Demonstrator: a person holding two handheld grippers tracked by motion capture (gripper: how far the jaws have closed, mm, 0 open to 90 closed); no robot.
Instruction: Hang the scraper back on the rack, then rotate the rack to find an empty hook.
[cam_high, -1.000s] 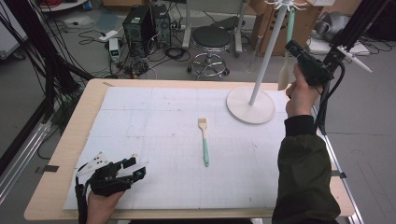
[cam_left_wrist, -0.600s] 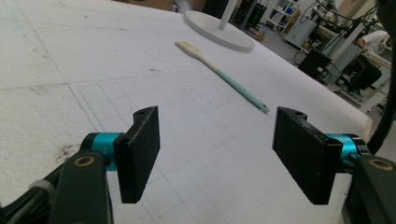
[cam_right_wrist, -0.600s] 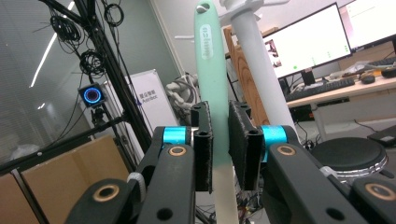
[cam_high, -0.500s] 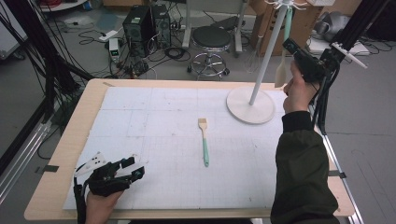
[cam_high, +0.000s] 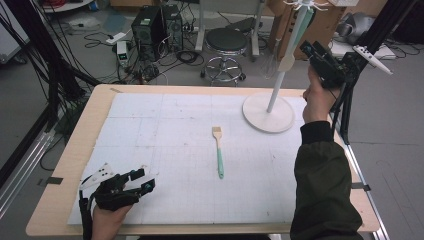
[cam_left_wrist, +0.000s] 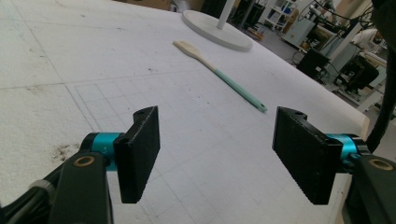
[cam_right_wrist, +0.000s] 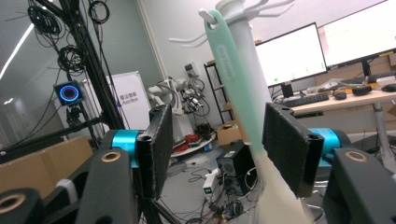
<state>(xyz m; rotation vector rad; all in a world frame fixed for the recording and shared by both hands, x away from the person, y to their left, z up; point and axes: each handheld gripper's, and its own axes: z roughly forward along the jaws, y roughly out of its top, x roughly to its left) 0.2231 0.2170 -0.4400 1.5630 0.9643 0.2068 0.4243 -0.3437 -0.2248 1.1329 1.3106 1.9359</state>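
A white hook stand rises at the mat's far right. From one of its hooks hangs a spatula with a teal handle and a pale head. My right gripper is raised beside it. Its jaws have just been opening, and the handle passes between them with neither pad pressing on it. A teal-handled brush lies mid-mat, also ahead of my left gripper. That left gripper rests open on the mat's near left corner with nothing between its pads.
The white gridded mat covers a wooden table. Behind the table stand a stool, computer boxes and loose cables. Black frame posts flank the left side, and a tripod stands at the right.
The right gripper's jaws have parted from the hanging spatula's handle, which stays on its hook. The left gripper and the brush have not moved.
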